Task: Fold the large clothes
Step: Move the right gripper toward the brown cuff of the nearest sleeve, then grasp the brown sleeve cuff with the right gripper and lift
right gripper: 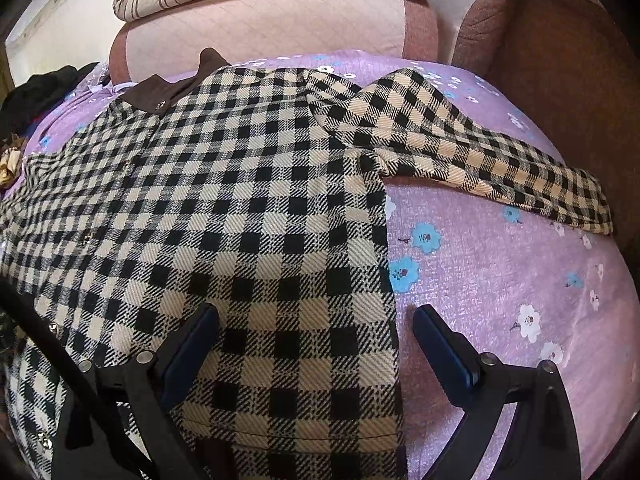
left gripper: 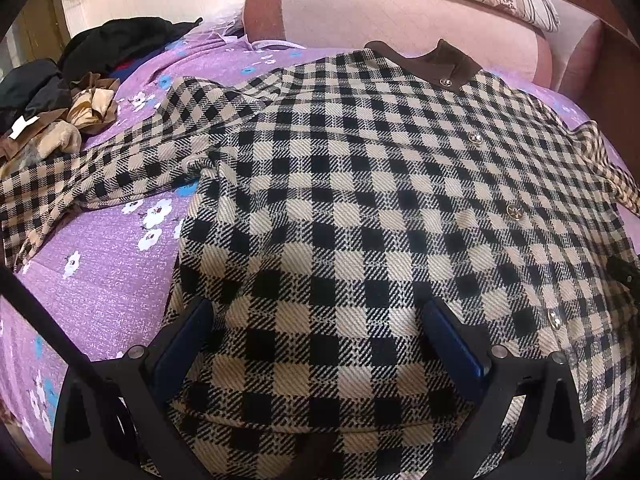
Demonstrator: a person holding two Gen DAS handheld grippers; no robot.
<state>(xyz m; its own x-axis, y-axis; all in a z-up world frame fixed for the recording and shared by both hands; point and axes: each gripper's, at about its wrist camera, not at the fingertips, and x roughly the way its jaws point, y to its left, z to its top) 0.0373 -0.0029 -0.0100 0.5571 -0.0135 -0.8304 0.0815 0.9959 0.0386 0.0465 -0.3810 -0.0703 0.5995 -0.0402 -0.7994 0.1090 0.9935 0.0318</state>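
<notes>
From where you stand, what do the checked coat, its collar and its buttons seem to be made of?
The checked coat looks like thick woven cloth, perhaps a wool blend: diagonal twill ribs show in every beige and black square, and the finish is matte. The collar is plain brown, smoother, possibly felt or suede-like; the picture leaves that open. The buttons glint pale gold, so metal or metal-look plastic.

I see bare purple bedsheet (right gripper: 500,300) at lower right of the right wrist view, open for passing; a brown armrest (right gripper: 560,60) walls the upper right, and a clothes pile (left gripper: 60,92) crowds the left view's upper left
</notes>
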